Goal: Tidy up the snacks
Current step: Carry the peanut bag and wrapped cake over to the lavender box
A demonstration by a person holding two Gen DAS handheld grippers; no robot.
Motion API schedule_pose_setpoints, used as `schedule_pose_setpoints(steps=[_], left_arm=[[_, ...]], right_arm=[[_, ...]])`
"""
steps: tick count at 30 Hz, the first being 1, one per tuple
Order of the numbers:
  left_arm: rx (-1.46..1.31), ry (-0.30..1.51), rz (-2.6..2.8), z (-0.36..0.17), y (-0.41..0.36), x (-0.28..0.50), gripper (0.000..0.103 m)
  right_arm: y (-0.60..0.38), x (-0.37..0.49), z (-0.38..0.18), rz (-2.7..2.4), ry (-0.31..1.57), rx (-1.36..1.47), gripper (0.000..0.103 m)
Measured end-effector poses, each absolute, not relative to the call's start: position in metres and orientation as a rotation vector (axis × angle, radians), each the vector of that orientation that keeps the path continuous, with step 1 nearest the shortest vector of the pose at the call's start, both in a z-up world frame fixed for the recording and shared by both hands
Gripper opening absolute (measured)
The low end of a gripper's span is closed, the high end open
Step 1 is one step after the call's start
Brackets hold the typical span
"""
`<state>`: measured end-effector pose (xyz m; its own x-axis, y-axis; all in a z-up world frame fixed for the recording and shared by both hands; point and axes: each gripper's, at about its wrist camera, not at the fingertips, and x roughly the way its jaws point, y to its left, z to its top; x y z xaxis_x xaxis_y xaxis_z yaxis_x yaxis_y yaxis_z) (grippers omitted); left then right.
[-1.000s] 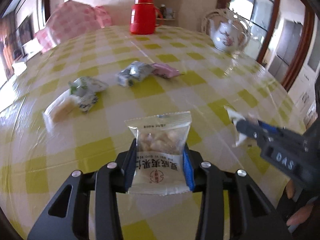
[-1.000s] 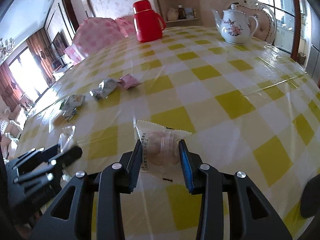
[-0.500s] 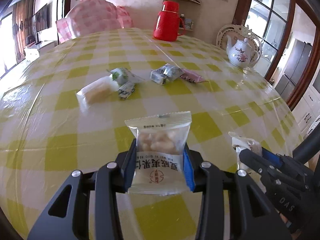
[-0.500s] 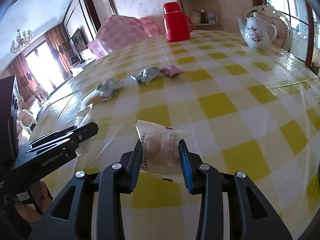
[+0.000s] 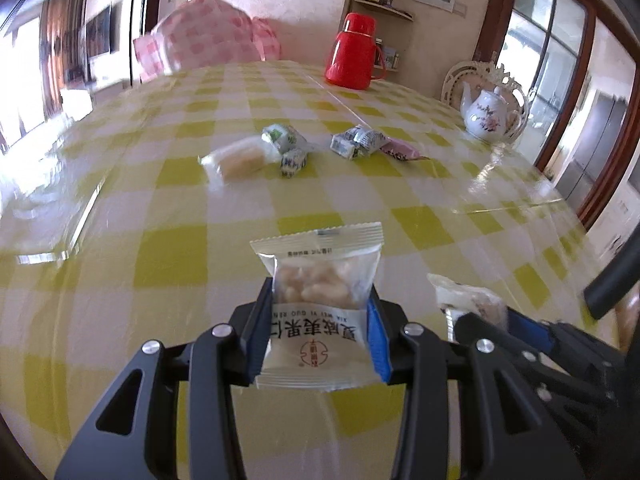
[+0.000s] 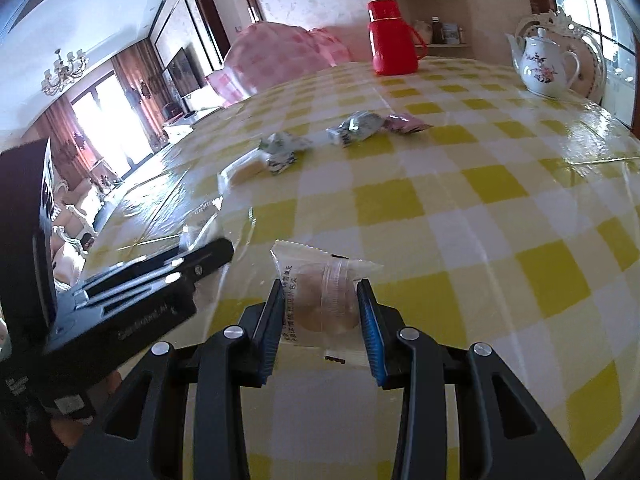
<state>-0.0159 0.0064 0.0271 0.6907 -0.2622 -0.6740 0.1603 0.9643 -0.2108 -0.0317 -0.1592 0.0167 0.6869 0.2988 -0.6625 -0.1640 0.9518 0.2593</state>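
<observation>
My left gripper (image 5: 318,308) is shut on a white nut packet (image 5: 318,312) and holds it above the yellow checked table (image 5: 168,256). My right gripper (image 6: 320,300) is shut on a clear packet with a round pastry (image 6: 324,300), also above the table; it shows at the lower right of the left wrist view (image 5: 472,304). The left gripper shows at the left of the right wrist view (image 6: 208,252). Several loose snacks lie mid-table: a pale cake packet (image 5: 236,162), green-white candies (image 5: 286,142), silver packets (image 5: 356,142) and a pink packet (image 5: 400,152).
A red thermos (image 5: 352,56) stands at the table's far side. A white flowered teapot (image 5: 488,114) stands at the far right. A pink checked cover (image 5: 204,46) is at the far left. The table edge curves down at right.
Both grippers have pulled back toward the near edge with their packets still held. The loose snacks now look farther away and the two grippers are closer side by side.
</observation>
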Motion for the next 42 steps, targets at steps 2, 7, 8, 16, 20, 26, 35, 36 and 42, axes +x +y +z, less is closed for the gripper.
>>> schedule_pose_setpoints(steps=[2, 7, 8, 16, 20, 26, 35, 36, 42], left_arm=[[-0.167, 0.78, -0.244, 0.026, 0.016, -0.023, 0.042], [-0.155, 0.783, -0.235, 0.025, 0.033, -0.045, 0.042], [-0.149, 0.782, -0.233, 0.025, 0.038, -0.052, 0.042], [-0.132, 0.757, -0.217, 0.028, 0.067, -0.093, 0.042], [-0.126, 0.75, -0.2, 0.027, 0.08, -0.11, 0.042], [-0.15, 0.731, -0.169, 0.029, 0.105, -0.133, 0.042], [-0.183, 0.737, -0.124, 0.034, 0.145, -0.167, 0.042], [-0.175, 0.732, -0.104, 0.038, 0.151, -0.171, 0.042], [-0.137, 0.735, 0.043, 0.05, 0.199, -0.188, 0.042]], right_arm=[[-0.155, -0.035, 0.016, 0.275, 0.78, 0.19, 0.036], [-0.145, -0.045, 0.015, 0.315, 0.786, 0.205, 0.036], [-0.141, -0.047, 0.015, 0.325, 0.789, 0.204, 0.036], [-0.11, -0.057, 0.014, 0.403, 0.818, 0.192, 0.036], [-0.091, -0.063, 0.014, 0.449, 0.83, 0.17, 0.036], [-0.062, -0.073, 0.015, 0.489, 0.831, 0.114, 0.036], [-0.017, -0.087, 0.014, 0.581, 0.844, 0.045, 0.036], [-0.011, -0.09, 0.014, 0.591, 0.843, 0.033, 0.036], [0.031, -0.104, 0.016, 0.666, 0.84, -0.043, 0.036]])
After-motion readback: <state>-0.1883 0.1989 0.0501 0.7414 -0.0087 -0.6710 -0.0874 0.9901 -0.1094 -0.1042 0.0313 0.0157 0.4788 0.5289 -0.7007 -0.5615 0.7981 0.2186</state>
